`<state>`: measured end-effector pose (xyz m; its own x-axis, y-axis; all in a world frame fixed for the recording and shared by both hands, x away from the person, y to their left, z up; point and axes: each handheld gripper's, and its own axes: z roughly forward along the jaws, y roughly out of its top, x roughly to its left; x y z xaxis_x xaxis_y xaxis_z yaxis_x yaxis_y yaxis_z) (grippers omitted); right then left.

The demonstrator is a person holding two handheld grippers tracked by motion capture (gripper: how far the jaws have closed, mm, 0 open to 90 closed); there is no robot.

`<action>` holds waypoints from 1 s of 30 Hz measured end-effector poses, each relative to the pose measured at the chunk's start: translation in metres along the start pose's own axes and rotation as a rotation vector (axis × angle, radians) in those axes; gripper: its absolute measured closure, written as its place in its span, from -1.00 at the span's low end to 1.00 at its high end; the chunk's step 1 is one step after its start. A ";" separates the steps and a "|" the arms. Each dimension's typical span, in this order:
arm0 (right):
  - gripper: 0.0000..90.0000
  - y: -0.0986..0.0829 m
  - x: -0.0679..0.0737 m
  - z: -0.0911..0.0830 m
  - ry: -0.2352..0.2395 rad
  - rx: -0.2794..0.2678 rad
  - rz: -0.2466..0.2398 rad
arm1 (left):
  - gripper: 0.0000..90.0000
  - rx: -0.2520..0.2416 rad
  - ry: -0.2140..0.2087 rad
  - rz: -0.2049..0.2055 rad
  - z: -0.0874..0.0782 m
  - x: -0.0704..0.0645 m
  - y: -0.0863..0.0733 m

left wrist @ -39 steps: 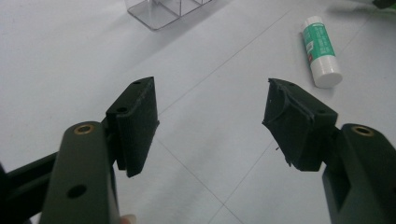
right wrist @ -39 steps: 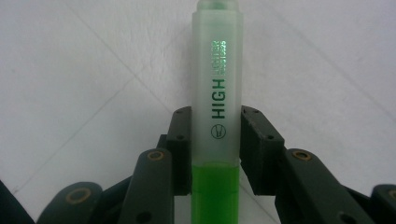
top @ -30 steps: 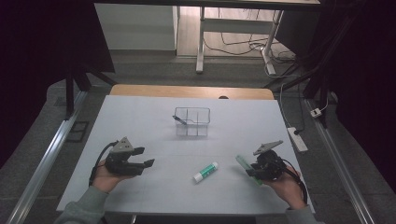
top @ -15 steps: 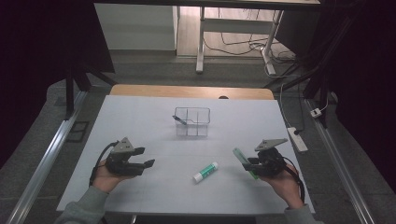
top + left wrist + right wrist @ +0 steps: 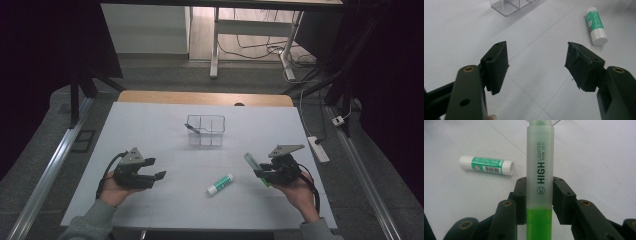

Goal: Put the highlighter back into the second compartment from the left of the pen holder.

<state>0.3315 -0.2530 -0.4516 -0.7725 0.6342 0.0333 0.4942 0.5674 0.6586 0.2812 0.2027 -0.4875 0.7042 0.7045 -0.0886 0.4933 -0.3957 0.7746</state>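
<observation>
We have the right gripper [image 5: 261, 173] at the near right of the table [image 5: 150, 120], and its jaws are clamped on a green highlighter [image 5: 254, 165]. In the right gripper view the highlighter [image 5: 540, 170] runs straight up between the two pads, its frosted cap end pointing away from us and its green barrel down between the jaws. From above, the cap end sticks out up and to the left of the gripper, clear of the table surface as far as we can tell.

Over on the near left, the left gripper [image 5: 155, 169] sits in the hand with its jaws spread wide and nothing between them. The left gripper view confirms it: bare white table shows in the gap between the two pads.

Between the two grippers, a little nearer the right one, a glue stick [image 5: 220, 184] lies flat on the table, green label, white cap. We see the glue stick [image 5: 486, 165] lying on its side left of the highlighter in the right gripper view, and again [image 5: 596, 26] at the far right in the left gripper view.

Farther off, mid-table, stands a clear organizer [image 5: 205, 131] with compartments, well apart from both grippers. Something dark and thin sits in its left part; we cannot tell what.
</observation>
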 end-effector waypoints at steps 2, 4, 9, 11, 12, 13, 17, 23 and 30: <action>0.47 0.003 0.001 0.002 0.005 -0.001 -0.006 | -0.24 -0.001 0.000 -0.001 0.000 0.000 0.000; 0.47 0.006 0.003 0.004 0.008 -0.004 -0.009 | -0.24 0.000 0.000 0.000 0.000 0.000 0.000; 0.47 0.013 0.008 0.008 0.024 -0.011 -0.023 | -0.24 -0.001 0.000 -0.002 0.000 0.000 0.000; 0.47 0.016 0.010 0.010 0.031 -0.012 -0.029 | -0.24 -0.001 0.000 -0.002 0.000 0.000 0.000; 0.47 0.018 0.012 0.010 0.035 -0.014 -0.033 | -0.24 -0.001 0.001 -0.001 0.000 0.000 0.000; 0.47 0.020 0.013 0.011 0.040 -0.016 -0.036 | -0.24 -0.001 0.001 -0.001 0.000 0.000 0.000; 0.47 0.028 0.018 0.015 0.049 -0.019 -0.058 | -0.24 0.000 0.001 0.000 0.000 0.000 0.000; 0.47 0.039 0.024 0.020 0.064 -0.019 -0.073 | -0.24 -0.001 0.001 -0.002 0.000 0.000 0.000; 0.47 0.049 0.029 0.031 0.085 -0.015 -0.083 | -0.24 -0.006 0.001 0.000 -0.001 0.000 0.001</action>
<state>0.3460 -0.1908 -0.4420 -0.8417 0.5383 0.0417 0.4218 0.6074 0.6731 0.2810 0.2024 -0.4859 0.7036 0.7051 -0.0882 0.4903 -0.3919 0.7785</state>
